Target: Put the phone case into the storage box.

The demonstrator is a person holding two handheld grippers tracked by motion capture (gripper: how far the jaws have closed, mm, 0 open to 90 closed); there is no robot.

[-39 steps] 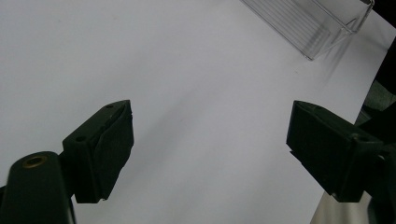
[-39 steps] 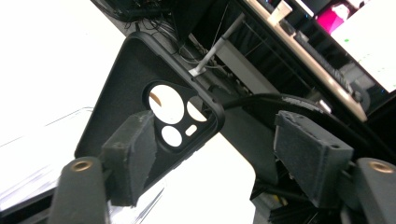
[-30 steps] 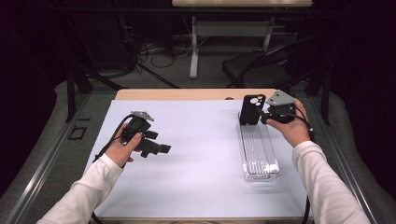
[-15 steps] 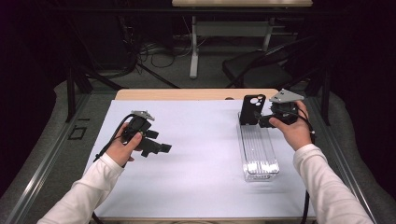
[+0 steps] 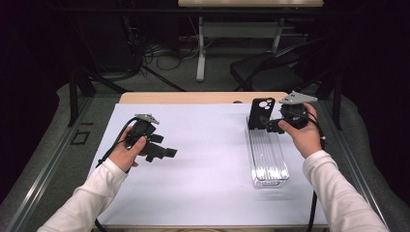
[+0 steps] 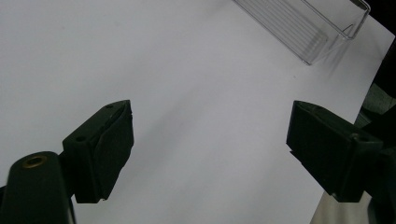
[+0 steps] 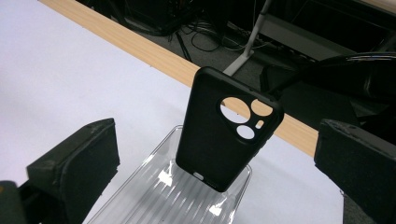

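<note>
- Here, nearest the person, two white sleeves come in over the white sheet (image 5: 203, 169) that covers the table (image 5: 193, 97); the left gripper (image 5: 167, 153) hangs low over bare sheet, well apart from everything else; its jaws stand wide with nothing between them, as the left gripper view confirms.
- Further out on the right lies a clear ribbed tray (image 5: 267, 157), long side running away from the person; its near part holds nothing.
- At the tray's far end stands the black phone case (image 5: 260, 112), upright and a little tilted, its camera holes at the top; in the right gripper view its foot (image 7: 205, 179) rests inside the tray's end, seemingly leaning on the end wall.
- Just beside the case is the right gripper (image 5: 269, 124); its jaws have just been opening and now stand wide on either side of the case (image 7: 224, 130), pads clear of it; nothing is gripped.
- Past the sheet shows a strip of wooden table edge, then a dark floor with cables and a chair.
- Risk, as I judge it: the case stands on a narrow edge on smooth plastic with no grip on it; a brush from either jaw as the hand draws away could tip it flat into the tray or over the end wall onto the sheet.
- The tray looks light; a knock from the gripper might slide it and topple the case.
</note>
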